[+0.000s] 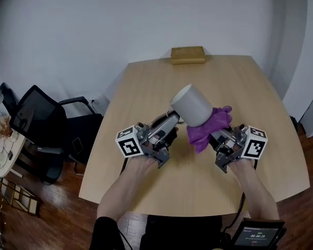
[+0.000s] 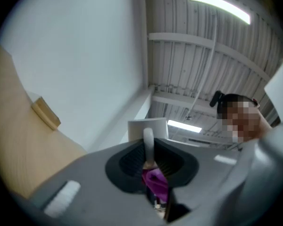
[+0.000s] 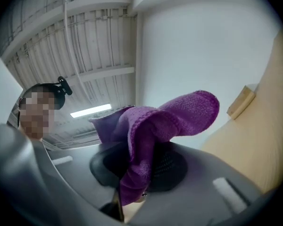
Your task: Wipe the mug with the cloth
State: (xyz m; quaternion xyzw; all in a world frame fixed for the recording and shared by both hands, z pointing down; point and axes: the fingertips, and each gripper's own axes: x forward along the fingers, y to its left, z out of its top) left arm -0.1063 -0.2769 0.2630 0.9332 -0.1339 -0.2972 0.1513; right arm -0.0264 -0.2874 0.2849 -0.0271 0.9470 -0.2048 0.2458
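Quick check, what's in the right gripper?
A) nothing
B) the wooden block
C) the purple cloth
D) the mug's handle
C: the right gripper view shows the right gripper shut on the purple cloth, which bunches out from between its jaws. In the head view the mug is in the left gripper, held by its handle.

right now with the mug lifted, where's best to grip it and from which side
The handle, coming from the person's left of the mug, as the left tongs do now. It is a thin strap the tongs can close on. The round body looks too wide, and this leaves it free for the cloth.
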